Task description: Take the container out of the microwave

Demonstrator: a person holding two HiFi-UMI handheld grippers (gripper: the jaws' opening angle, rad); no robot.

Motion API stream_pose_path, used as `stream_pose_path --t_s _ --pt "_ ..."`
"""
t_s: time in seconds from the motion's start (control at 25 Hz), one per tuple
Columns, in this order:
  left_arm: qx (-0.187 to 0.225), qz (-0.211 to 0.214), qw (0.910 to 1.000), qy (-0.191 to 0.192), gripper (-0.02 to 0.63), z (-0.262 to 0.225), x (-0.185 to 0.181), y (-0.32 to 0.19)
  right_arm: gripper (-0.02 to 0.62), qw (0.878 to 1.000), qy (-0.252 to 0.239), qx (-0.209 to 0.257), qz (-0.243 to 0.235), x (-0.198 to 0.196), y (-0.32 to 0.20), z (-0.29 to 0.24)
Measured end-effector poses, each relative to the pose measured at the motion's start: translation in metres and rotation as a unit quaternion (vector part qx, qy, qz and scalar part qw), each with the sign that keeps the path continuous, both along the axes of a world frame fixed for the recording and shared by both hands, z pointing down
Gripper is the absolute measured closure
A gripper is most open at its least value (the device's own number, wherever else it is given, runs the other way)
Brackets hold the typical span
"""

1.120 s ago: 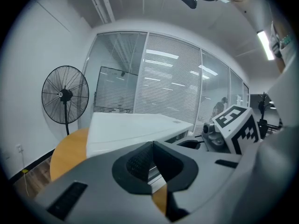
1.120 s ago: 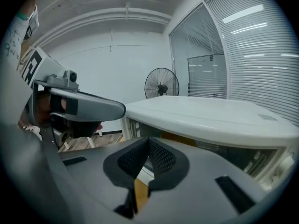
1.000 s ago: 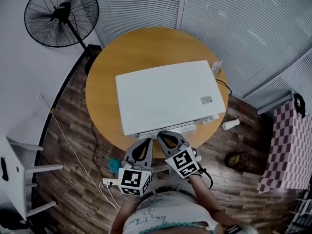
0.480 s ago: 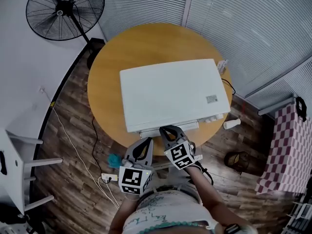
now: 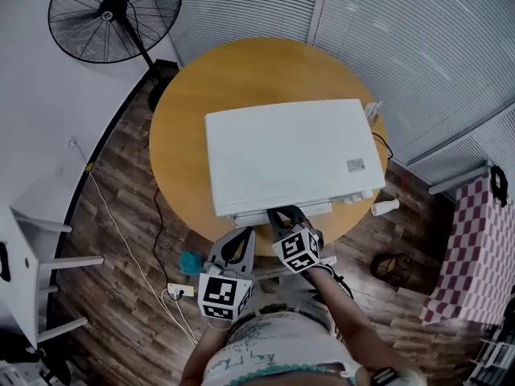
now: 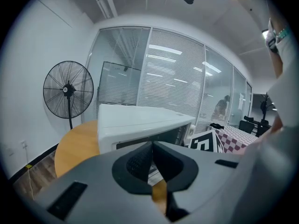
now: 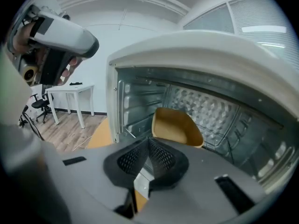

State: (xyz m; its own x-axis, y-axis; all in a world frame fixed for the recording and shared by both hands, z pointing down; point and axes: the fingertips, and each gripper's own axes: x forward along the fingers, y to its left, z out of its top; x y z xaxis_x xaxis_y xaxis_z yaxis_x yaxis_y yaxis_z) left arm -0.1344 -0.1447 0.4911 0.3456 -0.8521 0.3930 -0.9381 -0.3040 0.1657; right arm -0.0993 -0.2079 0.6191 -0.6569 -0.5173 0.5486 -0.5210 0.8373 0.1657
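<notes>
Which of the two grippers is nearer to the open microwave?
The right gripper: its jaws are at the front edge of the microwave; the left gripper sits farther back.

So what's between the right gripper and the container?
Nothing that shows: in the right gripper view the right gripper points into the open microwave, and only bare cavity lies before the container.

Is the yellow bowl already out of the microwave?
No, the yellow bowl sits inside the open microwave, as the right gripper view shows.
</notes>
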Motion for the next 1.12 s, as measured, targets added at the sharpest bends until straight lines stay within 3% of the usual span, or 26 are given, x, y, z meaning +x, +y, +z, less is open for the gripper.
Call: stream_pose_path --t_s 0.16,0.28,0.6,0.96,1.12 --pt "0.001 -0.006 1.0000 0.000 0.591 0.000 -0.003 0.002 0.599 1.000 -0.004 0.024 0.004 -0.002 -0.008 -0.012" --pt "0.002 -0.013 0.9999 0.000 0.591 0.000 -0.007 0.003 0.524 1.000 0.009 0.026 0.007 -0.006 -0.015 -0.010" --pt "0.003 -0.045 0.9990 0.003 0.591 -0.001 -0.022 0.011 0.462 0.997 0.068 0.047 -0.007 -0.019 -0.029 0.002" --pt "0.008 -0.074 0.9972 0.002 0.591 -0.006 -0.034 0.021 0.458 0.987 0.139 0.077 -0.033 -0.029 -0.037 0.023" --pt "0.009 -0.080 0.9967 0.002 0.591 -0.008 -0.037 0.023 0.495 0.979 0.163 0.107 -0.054 -0.034 -0.038 0.024"
